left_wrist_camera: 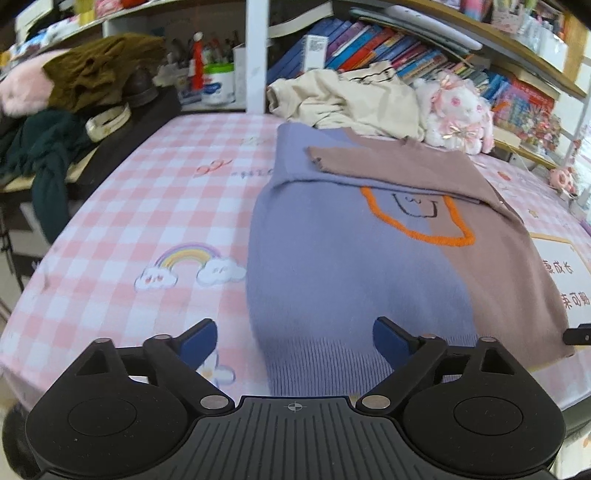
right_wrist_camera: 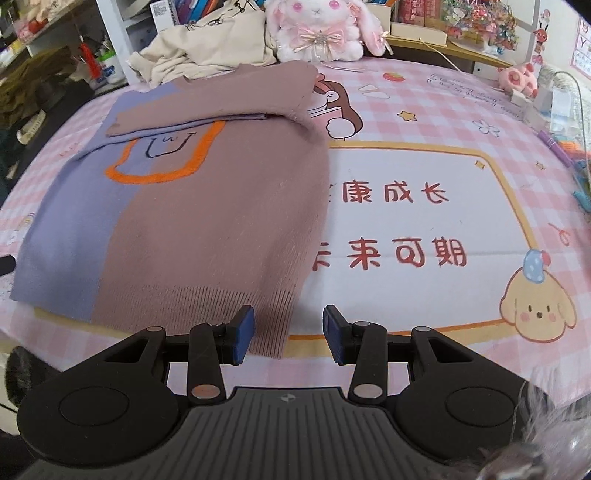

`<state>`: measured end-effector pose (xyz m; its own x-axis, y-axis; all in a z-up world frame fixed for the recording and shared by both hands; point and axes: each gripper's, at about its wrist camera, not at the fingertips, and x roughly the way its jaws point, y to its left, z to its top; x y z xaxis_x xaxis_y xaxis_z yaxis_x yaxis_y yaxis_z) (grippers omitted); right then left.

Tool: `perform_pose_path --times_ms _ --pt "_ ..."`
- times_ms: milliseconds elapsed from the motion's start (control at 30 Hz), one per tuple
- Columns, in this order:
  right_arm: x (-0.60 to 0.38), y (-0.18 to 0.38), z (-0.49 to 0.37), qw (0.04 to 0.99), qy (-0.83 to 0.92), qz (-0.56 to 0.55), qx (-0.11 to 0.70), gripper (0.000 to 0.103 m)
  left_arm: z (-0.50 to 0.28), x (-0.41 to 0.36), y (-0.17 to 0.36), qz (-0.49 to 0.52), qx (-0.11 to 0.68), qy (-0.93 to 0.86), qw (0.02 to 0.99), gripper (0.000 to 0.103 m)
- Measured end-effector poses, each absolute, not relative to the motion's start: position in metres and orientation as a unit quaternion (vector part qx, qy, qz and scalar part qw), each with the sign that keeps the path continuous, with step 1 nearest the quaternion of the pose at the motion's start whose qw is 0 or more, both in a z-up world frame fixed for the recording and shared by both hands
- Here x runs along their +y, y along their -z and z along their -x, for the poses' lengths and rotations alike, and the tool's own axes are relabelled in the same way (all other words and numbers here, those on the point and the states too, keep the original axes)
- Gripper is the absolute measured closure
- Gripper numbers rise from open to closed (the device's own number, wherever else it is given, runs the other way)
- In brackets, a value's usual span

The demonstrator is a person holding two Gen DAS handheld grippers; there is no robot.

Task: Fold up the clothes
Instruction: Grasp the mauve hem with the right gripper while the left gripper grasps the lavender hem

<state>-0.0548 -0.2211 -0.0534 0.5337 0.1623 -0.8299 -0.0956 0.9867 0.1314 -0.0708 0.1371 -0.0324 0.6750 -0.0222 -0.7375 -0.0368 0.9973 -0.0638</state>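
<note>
The sweater (left_wrist_camera: 332, 258) lies flat on the pink checked table cover (left_wrist_camera: 147, 192), lilac on its left half, mauve on its right, both sleeves already folded in across the chest, the mauve sleeve (right_wrist_camera: 207, 103) on top and hiding the upper edge of the orange outline (right_wrist_camera: 162, 173). Ribbed hem toward me, collar away.

My left gripper (left_wrist_camera: 294, 338) hangs over the lilar hem corner, jaws wide apart, nothing between them. My right gripper (right_wrist_camera: 289, 334) sits at the mauve hem corner, jaws apart too, its left pad (right_wrist_camera: 244, 334) over the ribbing; I can't tell whether it touches.

I judge the hem is what I'm lined up for, a bottom-to-top fold. To do it well I'd want each jaw to bite only the ribbed edge, both layers of it, at matching spots so the lift stays level. Carry the hem low toward the collar, so the folded sleeves aren't dragged out of place. This knit looks soft and fuzzy; a shallow pinch may slip.

Beyond the collar, a cream garment (left_wrist_camera: 351, 99) sits crumpled and a plush rabbit (right_wrist_camera: 321, 29) stands just beside it, so I'd stop the fold short of both.
</note>
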Motion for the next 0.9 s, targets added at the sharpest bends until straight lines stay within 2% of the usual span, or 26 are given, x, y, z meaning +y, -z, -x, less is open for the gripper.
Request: perform_pose_path --times_ms 33,200,300,433,500,533,567,600,633,667,700,900 --pt "-0.224 0.055 0.055 0.875 -0.077 -0.042 0.476 0.064 0.074 0.138 0.034 0.041 0.405 -0.012 0.913 0.021" --pt "-0.232 0.060 0.055 0.873 -0.083 -0.071 0.475 0.064 0.077 0.154 0.045 0.095 0.430 -0.041 0.897 0.058" --pt "-0.230 0.060 0.054 0.876 -0.089 -0.061 0.470 0.064 0.073 0.162 0.052 0.138 0.439 -0.047 0.887 0.060" --pt "-0.224 0.061 0.047 0.880 -0.084 -0.037 0.467 0.069 0.068 0.159 0.055 0.133 0.432 -0.047 0.891 0.061" --pt "-0.222 0.062 0.044 0.882 -0.081 -0.033 0.464 0.073 0.063 0.157 0.056 0.130 0.431 -0.043 0.892 0.064" --pt "-0.222 0.062 0.043 0.881 -0.081 -0.036 0.464 0.080 0.061 0.155 0.056 0.124 0.432 -0.041 0.892 0.066" --pt "-0.222 0.062 0.041 0.881 -0.082 -0.040 0.464 0.089 0.058 0.153 0.056 0.118 0.435 -0.037 0.892 0.074" --pt "-0.222 0.063 0.040 0.880 -0.086 -0.046 0.465 0.091 0.055 0.152 0.056 0.112 0.438 -0.032 0.891 0.082" --pt "-0.223 0.062 0.040 0.881 -0.084 -0.043 0.463 0.093 0.052 0.150 0.056 0.107 0.441 -0.027 0.890 0.084" --pt "-0.224 0.061 0.041 0.882 -0.082 -0.041 0.462 0.096 0.050 0.149 0.055 0.103 0.444 -0.024 0.890 0.093" --pt "-0.225 0.061 0.042 0.883 -0.080 -0.039 0.460 0.098 0.049 0.147 0.056 0.103 0.446 -0.019 0.889 0.097" --pt "-0.255 0.053 0.063 0.894 -0.038 -0.039 0.444 0.099 0.054 0.111 0.058 0.065 0.450 0.035 0.890 0.101"
